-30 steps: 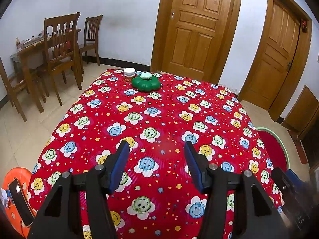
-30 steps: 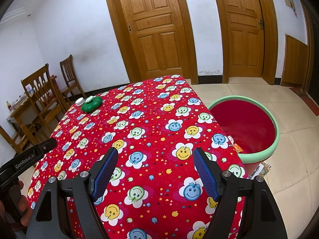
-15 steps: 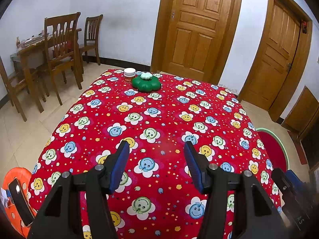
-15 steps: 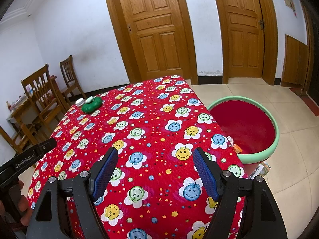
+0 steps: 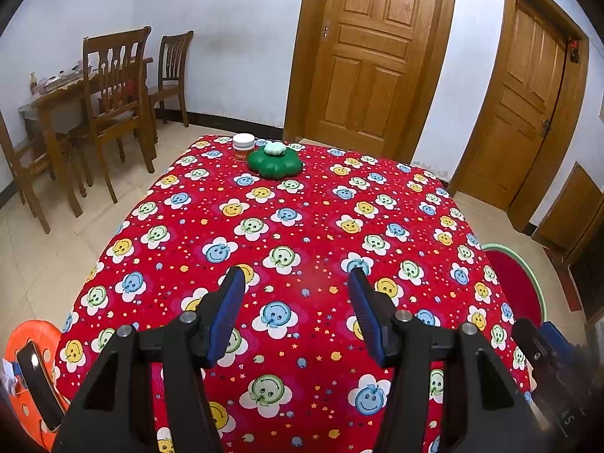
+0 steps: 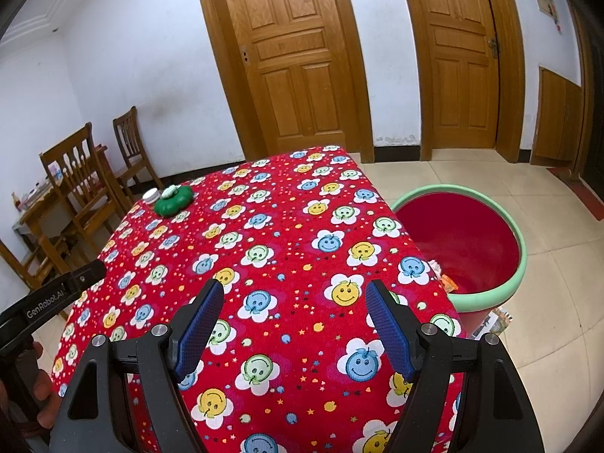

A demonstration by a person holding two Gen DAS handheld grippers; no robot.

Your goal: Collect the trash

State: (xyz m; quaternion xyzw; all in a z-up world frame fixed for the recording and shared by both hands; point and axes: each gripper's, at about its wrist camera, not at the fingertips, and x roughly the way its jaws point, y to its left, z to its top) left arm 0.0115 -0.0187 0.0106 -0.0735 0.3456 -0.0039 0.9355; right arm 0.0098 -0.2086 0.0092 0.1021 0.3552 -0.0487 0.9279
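Left gripper (image 5: 296,283): jaws wide apart, holding nothing, over tablecloth (image 5: 302,226).
Right gripper (image 6: 294,294): jaws spread, holding nothing.
Bin (image 6: 521,241): beside table.

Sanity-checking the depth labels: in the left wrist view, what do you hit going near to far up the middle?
Left claw, open over the tablecloth → green flower-shaped dish → white-lidded jar just behind it to the left → wooden door.

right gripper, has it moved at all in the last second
No. The right gripper frames the same smiley flowers on the tablecloth, and the green basin sits where it did.
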